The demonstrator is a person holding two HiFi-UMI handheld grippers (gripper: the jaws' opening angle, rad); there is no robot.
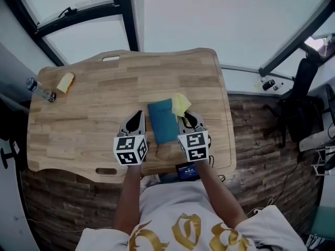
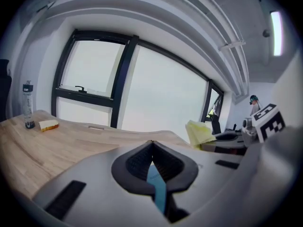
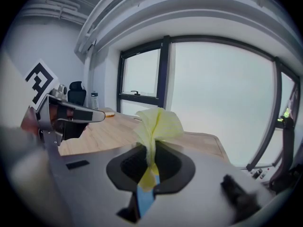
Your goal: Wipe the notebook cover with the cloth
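Notebook, look: the notebook (image 1: 163, 122) is a plain rectangle with a blue-green cover. No print or pattern can be made out on it from the head view.
Notebook, place: it lies flat on the wooden table (image 1: 78, 124), near the edge closest to the person. It sits between the two grippers and touches neither.
Notebook, long axis: the long sides run from the person's edge of the table toward the window (image 1: 209, 14). The short sides lie across.
Notebook, heading: the far end leans a little to the left, so it sits slightly skewed to the table edge.
Cloth: the yellow cloth (image 1: 181, 104) is bunched up and stands out past the right jaws as a loose tuft. In the head view it is at the notebook's far right corner. Whether it touches the cover there cannot be told.
Right gripper: the right gripper (image 3: 152, 151) has its jaws clenched on the cloth (image 3: 156, 124), which is pinched between the pads. It sits just to the right of the notebook.
Left gripper: the left gripper (image 2: 151, 144) has its jaws pressed together at the tips with nothing pinched between them. It sits just to the left of the notebook (image 1: 138, 114).
Slot behind the pads: a blue strip shows low in each gripper view. Whether it is the notebook cannot be told.
Far left of table: a clear bottle (image 1: 39, 89) lies on its side there. A small yellow block (image 1: 65, 82) sits just beside it, well apart from the notebook.
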